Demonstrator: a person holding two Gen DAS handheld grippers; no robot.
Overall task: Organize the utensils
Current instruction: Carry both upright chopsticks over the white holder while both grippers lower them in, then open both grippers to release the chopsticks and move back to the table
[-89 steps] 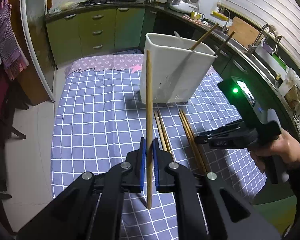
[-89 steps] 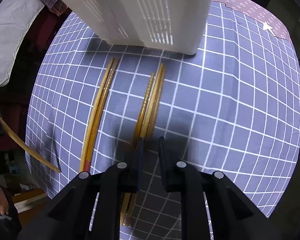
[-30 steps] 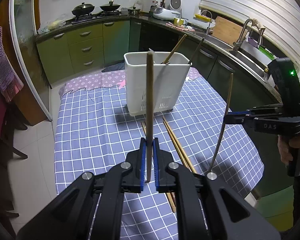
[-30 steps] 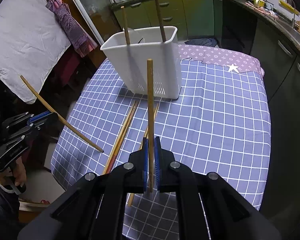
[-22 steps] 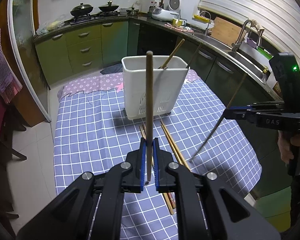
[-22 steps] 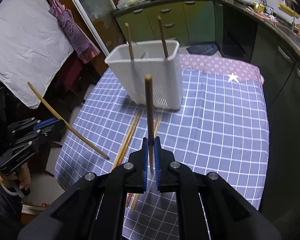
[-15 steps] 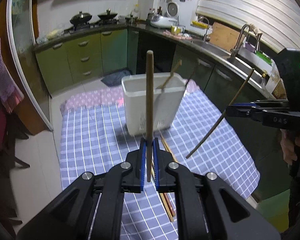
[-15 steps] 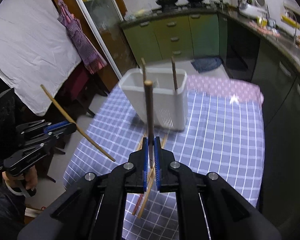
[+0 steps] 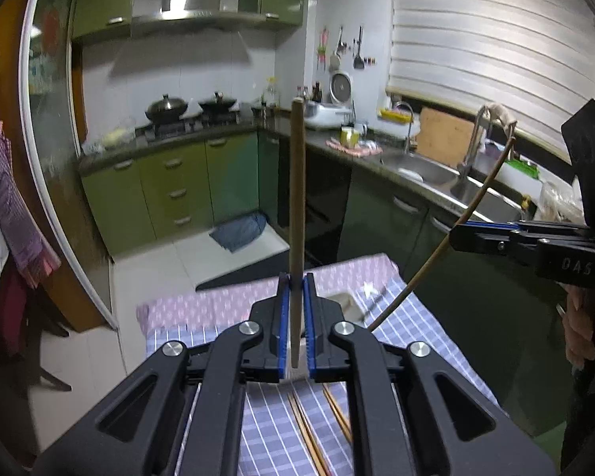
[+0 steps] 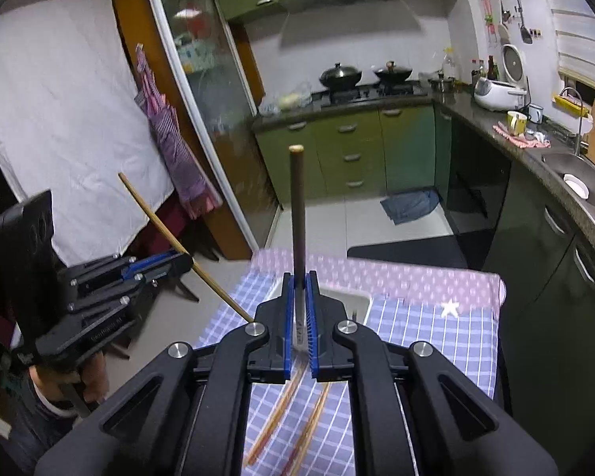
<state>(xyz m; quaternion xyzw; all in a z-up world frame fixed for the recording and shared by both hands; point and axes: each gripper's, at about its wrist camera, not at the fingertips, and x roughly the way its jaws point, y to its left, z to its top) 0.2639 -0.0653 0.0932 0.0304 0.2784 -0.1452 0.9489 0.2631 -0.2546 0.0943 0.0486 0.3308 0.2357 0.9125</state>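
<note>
- Black linkage arms fill the lower part of each wrist view; both grippers are raised high above the table.
- Left gripper: the blue-padded fingers are pressed together on a wooden chopstick. It stands upright between the pads, with its lower end just below them.
- Right gripper: the fingers are clamped on a second, darker chopstick, also upright, with its blunt end at the top.
- From the left wrist view, the right gripper appears at the right edge, held by a hand; its chopstick slants from upper right down to lower left.
- From the right wrist view, the left gripper appears at the left edge; its chopstick slants down towards the table.
- Loose chopsticks lie on the blue checked tablecloth below the left gripper; the right wrist view shows the same group as two blurred pairs.
- White utensil holder: it stands on the tablecloth just beyond the fingers, mostly hidden; only part of its rim shows. The left wrist view shows its rim likewise.
- Pink patterned cloth strip covers the far edge of the table.
- Green kitchen cabinets, a stove with two woks, and a sink line the far walls.
</note>
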